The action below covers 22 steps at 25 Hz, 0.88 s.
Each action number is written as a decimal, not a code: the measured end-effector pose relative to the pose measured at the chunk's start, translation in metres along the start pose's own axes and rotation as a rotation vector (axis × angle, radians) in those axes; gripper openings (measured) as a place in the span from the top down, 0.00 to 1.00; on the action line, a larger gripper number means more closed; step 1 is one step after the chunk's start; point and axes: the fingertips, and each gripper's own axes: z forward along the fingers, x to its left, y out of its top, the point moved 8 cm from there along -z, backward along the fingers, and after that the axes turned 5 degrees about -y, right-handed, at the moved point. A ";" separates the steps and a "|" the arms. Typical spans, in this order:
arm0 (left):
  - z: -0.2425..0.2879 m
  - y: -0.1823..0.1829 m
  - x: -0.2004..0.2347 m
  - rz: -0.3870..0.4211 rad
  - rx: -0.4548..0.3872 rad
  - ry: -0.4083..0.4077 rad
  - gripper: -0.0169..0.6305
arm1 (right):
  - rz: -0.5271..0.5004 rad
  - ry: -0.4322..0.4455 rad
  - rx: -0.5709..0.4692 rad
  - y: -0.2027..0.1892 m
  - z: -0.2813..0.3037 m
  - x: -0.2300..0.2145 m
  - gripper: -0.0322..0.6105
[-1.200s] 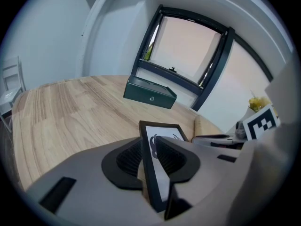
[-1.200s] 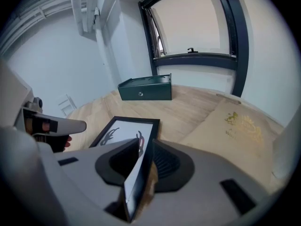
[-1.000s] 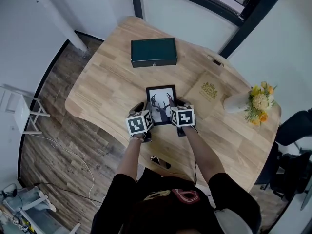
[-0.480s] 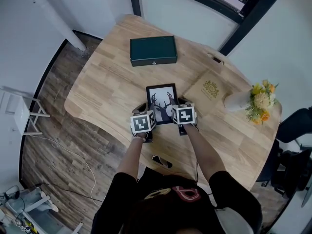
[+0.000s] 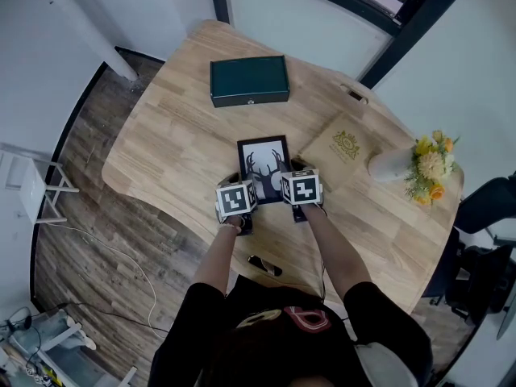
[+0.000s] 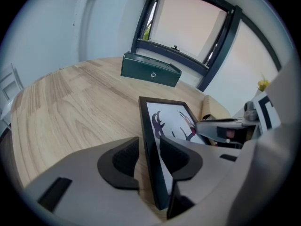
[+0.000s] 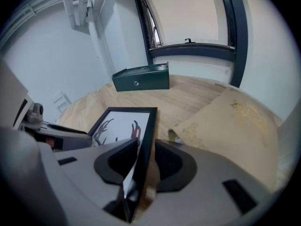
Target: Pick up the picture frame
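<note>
Now, left gripper (image 6: 150,159): jaws have just been opening, loosely straddling the left edge of the picture frame (image 5: 264,158).
Right gripper (image 7: 145,163): gaping around its right edge; both needing even squeezing.

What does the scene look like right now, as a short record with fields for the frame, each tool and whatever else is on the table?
surface: wooden table
picture frame: black, deer print, lying on the table
left tool: jaws apart, just been opening, straddling the frame's left edge, not clamped
right tool: jaws apart around the frame's right edge, no clamp seen
other items: dark green box beyond the frame; brown paper bag to its right; vase of yellow flowers at the far right
status: frame not yet lifted
</note>
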 end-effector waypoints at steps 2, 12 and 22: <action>0.001 0.000 0.001 -0.014 0.003 -0.003 0.75 | 0.016 0.004 -0.002 -0.001 0.000 0.000 0.77; 0.004 0.002 0.000 -0.067 0.016 0.006 0.80 | 0.055 0.009 0.014 -0.001 0.003 0.001 0.79; 0.003 0.004 0.000 -0.101 0.049 0.018 0.82 | 0.064 0.002 0.011 -0.002 0.001 0.001 0.82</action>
